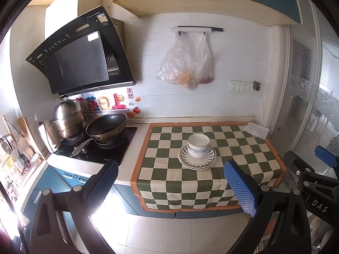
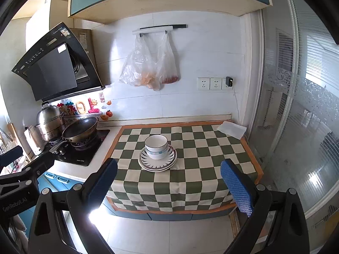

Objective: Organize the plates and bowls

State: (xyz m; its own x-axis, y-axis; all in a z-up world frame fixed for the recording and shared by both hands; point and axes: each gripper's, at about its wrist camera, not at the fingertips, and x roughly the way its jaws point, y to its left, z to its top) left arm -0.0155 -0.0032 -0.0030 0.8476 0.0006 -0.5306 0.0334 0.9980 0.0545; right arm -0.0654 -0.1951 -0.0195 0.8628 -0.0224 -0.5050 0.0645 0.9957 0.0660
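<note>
Two grippers are hanging back from the counter, both released and carrying nothing: the left gripper [image 1: 175, 182] and the right gripper [image 2: 169, 180] are each showing their blue pads spread wide. The task's things are sitting together near the middle of the checkered cloth [image 1: 243, 148]: a white bowl [image 1: 198, 145] is standing upright on a stack of plates [image 1: 197, 158].

Judging from this, the crockery is looking gathered already, so any step in hand is probably lifting the bowl off or shifting the stack. Doing that well is likely calling for one gripper coming in level over the bowl's rim while the other is steadying the plates, since glazed ware may be sliding on cloth.

How many plates are lying in the stack, and whether another bowl is nesting inside, is hard to make out. The cloth's front edge is drooping over the cabinet, hiding the counter's lip.
</note>
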